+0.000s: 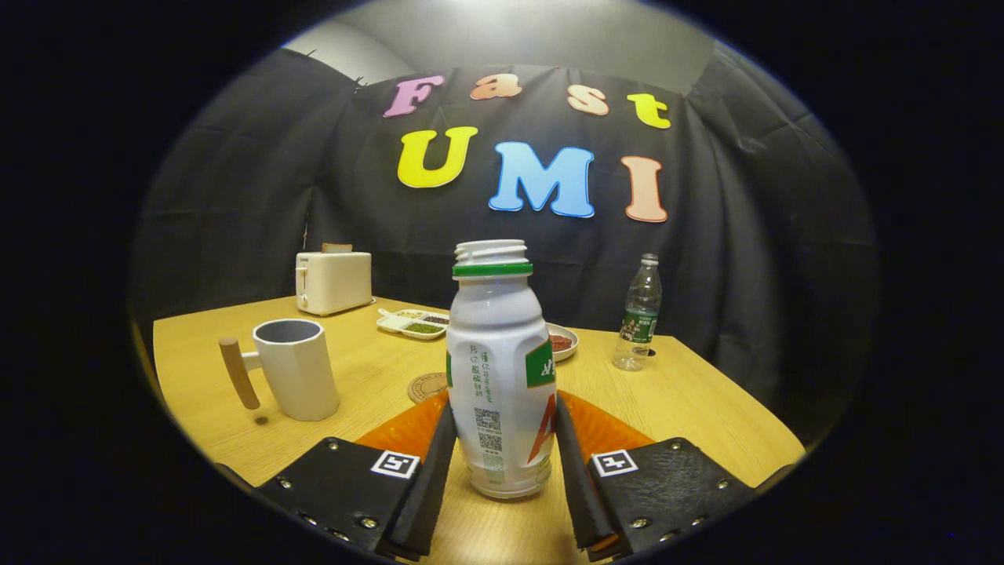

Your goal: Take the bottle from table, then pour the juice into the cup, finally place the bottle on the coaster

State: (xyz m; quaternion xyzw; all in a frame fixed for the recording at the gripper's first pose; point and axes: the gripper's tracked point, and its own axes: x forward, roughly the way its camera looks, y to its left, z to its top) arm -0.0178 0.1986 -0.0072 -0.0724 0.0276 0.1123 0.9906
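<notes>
1. Between the two fingers of the gripper (502,459) stands the bottle (500,369), upright on the table (690,392), long axis vertical, dead centre ahead.
2. Fingers flank the bottle's lower body on both sides and look to be touching or nearly so; can't tell if both pads actually press, so grip is unconfirmed.
3. Base appears to rest on the tabletop, so lift is not yet done by my read.
4. Bottle look: white plastic, waisted body, green neck ring, threaded mouth with no cap, printed label wrap. Fill level not visible through the opaque wall.
5. Cup (296,369): white mug with a wooden handle, open top, ahead and to the left, well apart from the bottle.
6. Coaster (427,386): round, flat, just behind the bottle on its left, partly hidden.
7. Next move likely needs a firm close, straight lift, then travel left to the cup; open mouth means keep it upright.
</notes>
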